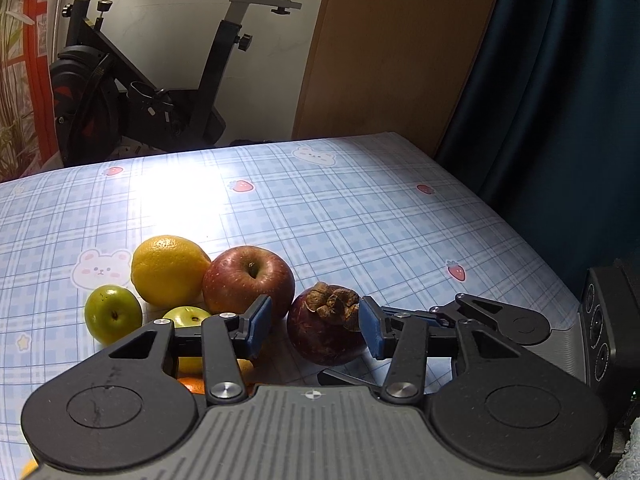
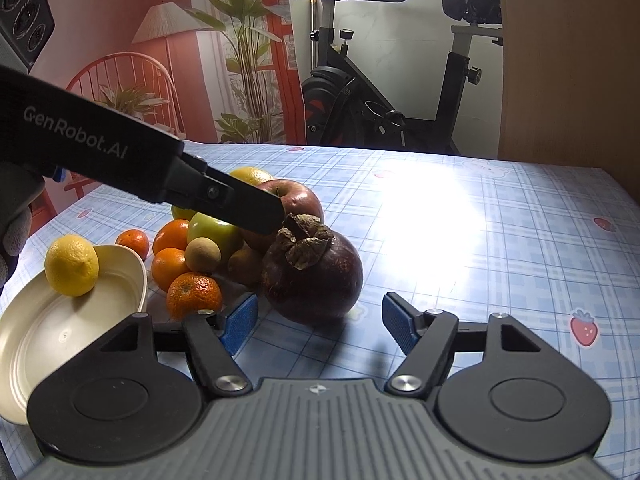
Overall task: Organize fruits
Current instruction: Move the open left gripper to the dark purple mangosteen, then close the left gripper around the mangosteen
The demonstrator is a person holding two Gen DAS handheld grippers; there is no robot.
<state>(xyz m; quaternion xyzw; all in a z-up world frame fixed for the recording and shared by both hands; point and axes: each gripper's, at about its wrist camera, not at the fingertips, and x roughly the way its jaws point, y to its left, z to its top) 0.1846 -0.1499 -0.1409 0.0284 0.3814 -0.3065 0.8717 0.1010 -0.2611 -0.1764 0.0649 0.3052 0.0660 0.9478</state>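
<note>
A dark purple mangosteen (image 1: 324, 332) with a dried calyx lies on the checked tablecloth (image 1: 360, 220). My left gripper (image 1: 315, 314) stands open around it. The right pad (image 1: 370, 330) is against the fruit, and a gap shows at the left pad (image 1: 258, 326). In the right wrist view the mangosteen (image 2: 312, 276) sits just ahead of my open right gripper (image 2: 320, 312), whose pads are clear of it. The left gripper's black finger (image 2: 248, 208) reaches in over the calyx. Behind are a red apple (image 1: 248, 280), a large yellow citrus (image 1: 168, 270) and two green fruits (image 1: 113, 314).
A white bowl (image 2: 132, 280) at the left holds a lemon (image 2: 71, 266). Beside it lie several tangerines (image 2: 194, 294) and a small brown fruit (image 2: 203, 255). An exercise bike (image 1: 160, 80), a wooden panel (image 1: 400, 40) and a dark curtain (image 1: 560, 100) stand beyond the table's far edge.
</note>
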